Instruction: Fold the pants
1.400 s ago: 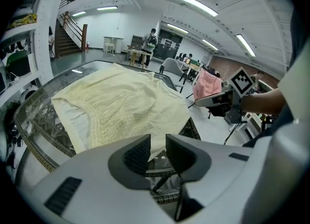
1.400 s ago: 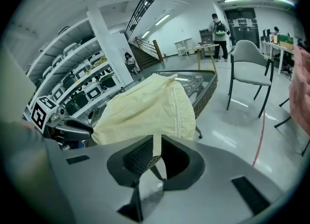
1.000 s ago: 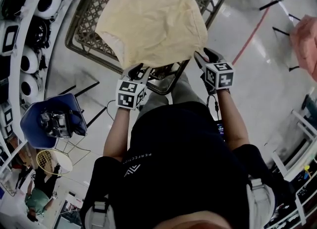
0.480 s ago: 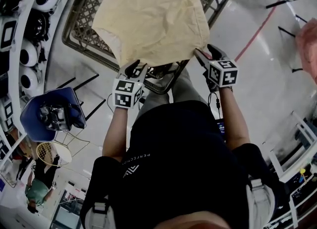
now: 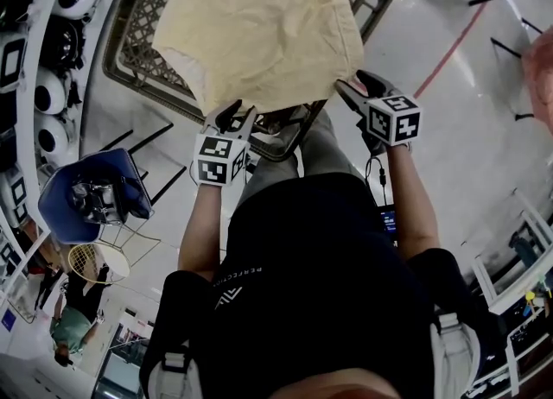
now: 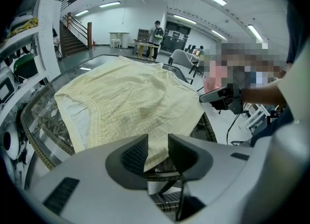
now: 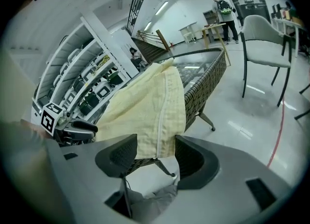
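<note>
Opening wide over the last moment, right tool now has its jaws well apart, with the pants hem corner hanging loose between them and no longer pinched. Left tool unchanged: jaws narrow, clamped on the other hem corner at the bench near edge. Pants lie spread over the bench top, same place as before, hem draping off that near edge.

On dark wicker table: pale yellow cloth pants, near edge overhanging. Left of it, nearer: blue plastic chair.
</note>
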Action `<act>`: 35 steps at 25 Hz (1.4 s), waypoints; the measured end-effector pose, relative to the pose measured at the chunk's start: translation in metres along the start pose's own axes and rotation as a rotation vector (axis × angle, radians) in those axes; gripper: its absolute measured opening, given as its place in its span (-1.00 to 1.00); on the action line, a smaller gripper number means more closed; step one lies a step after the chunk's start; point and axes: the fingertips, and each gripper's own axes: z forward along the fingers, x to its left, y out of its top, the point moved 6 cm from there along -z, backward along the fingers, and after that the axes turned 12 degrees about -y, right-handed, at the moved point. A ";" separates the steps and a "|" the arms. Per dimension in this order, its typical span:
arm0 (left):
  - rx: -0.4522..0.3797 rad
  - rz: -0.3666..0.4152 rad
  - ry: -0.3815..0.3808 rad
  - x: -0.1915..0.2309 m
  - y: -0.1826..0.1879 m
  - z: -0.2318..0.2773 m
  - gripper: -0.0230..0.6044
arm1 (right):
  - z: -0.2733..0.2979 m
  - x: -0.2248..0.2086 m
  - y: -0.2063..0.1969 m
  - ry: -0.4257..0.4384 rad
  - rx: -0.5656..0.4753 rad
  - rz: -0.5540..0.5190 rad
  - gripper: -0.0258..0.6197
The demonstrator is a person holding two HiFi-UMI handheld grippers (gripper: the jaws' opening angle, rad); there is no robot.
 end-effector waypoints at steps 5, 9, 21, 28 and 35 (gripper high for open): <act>0.015 -0.008 -0.009 0.000 -0.002 0.002 -0.52 | -0.001 0.010 0.003 0.032 0.010 -0.053 -0.42; 0.011 -0.011 -0.010 0.002 -0.001 0.001 -0.52 | -0.004 0.016 0.004 0.015 0.014 -0.108 -0.66; 0.055 0.053 -0.004 -0.003 -0.007 -0.001 -0.43 | -0.027 0.028 0.023 0.039 0.025 -0.166 -0.74; 0.051 0.033 0.023 0.000 -0.012 -0.003 -0.33 | -0.033 0.035 0.042 0.062 0.031 -0.169 -0.74; 0.092 0.106 0.087 0.002 -0.010 -0.007 -0.23 | -0.037 0.041 0.061 0.098 0.045 -0.182 -0.74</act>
